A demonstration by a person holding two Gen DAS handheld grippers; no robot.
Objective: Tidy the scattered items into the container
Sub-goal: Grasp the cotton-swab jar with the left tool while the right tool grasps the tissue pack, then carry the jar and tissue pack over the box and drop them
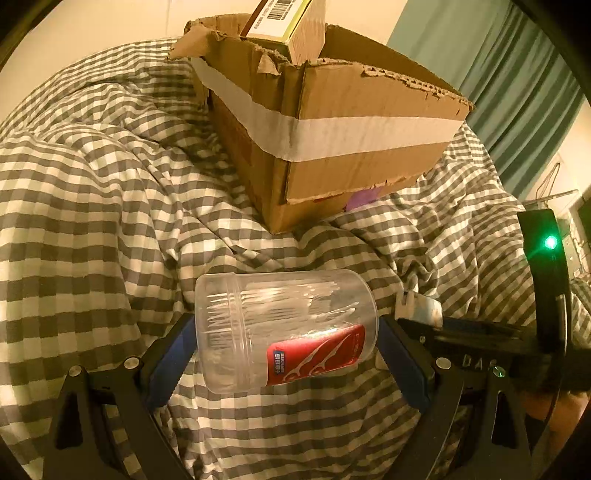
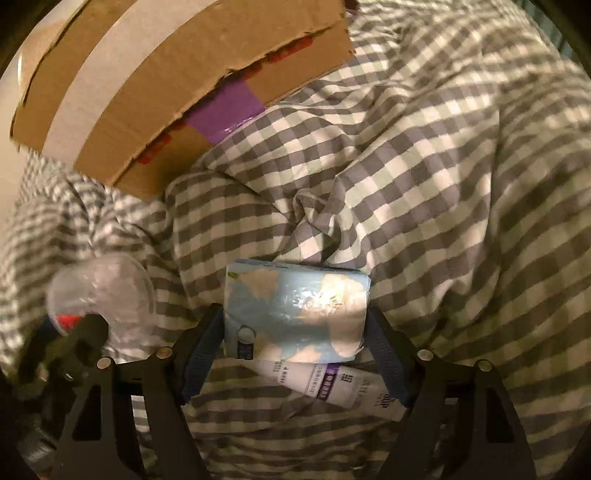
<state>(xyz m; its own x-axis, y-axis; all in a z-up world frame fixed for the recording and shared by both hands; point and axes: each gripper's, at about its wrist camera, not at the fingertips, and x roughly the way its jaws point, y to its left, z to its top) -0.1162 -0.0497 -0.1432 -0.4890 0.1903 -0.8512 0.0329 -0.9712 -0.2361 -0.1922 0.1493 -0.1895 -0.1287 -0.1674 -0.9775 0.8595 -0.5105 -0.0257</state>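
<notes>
Now our left hand-held gripper [image 1: 286, 332] has its blue pads clamped on the two ends of a clear plastic jar [image 1: 284, 328] with a red label, held sideways over the checked bedcover [image 1: 110, 221]. Our right hand-held gripper [image 2: 295, 332] stands wide, its pads flanking a pale blue tissue pack [image 2: 295, 314]; we cannot tell whether they press on it. A white tube [image 2: 332, 387] lies just under the pack. Beyond, the cardboard box [image 1: 351, 147] sits tilted on the bed, its torn rim open and a carton [image 1: 288, 26] poking out. Bare bedcover lies between us and the box.
</notes>
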